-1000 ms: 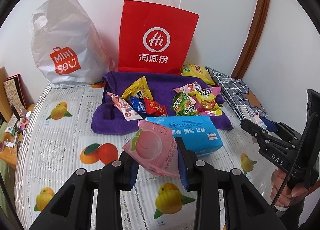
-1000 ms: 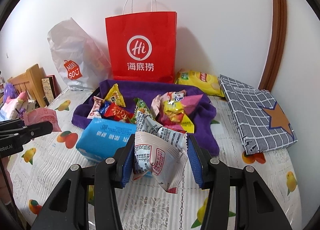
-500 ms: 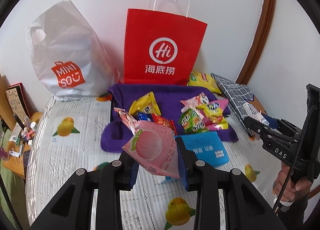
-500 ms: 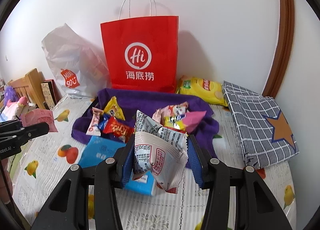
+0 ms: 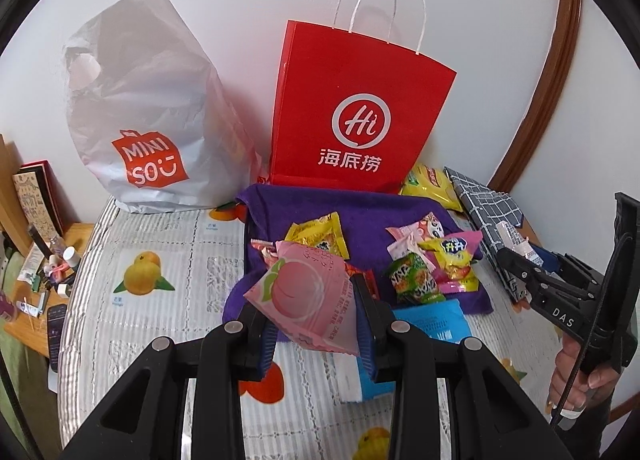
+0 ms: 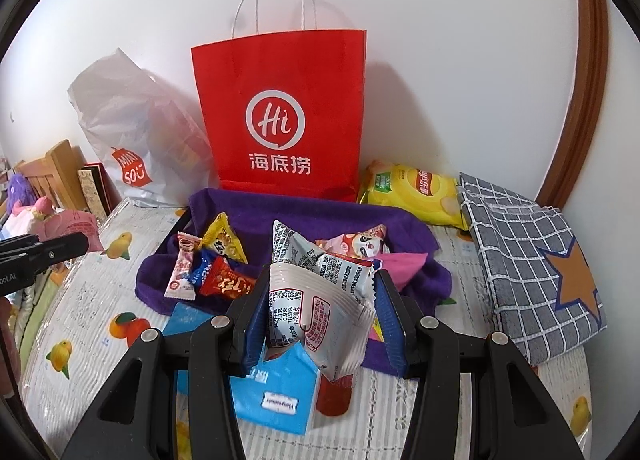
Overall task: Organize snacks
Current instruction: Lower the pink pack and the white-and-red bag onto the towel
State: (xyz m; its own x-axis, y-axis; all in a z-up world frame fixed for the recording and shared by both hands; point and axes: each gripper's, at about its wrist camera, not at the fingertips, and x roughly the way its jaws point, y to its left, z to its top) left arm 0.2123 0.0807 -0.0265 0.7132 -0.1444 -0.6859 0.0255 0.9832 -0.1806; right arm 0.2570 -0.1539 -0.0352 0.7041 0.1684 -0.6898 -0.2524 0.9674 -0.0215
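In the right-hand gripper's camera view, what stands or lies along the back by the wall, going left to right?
White Miniso bag → red paper bag → yellow chip bag → grey checked cloth.

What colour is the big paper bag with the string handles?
The paper bag is bright red with a white logo. The right wrist view shows it best.
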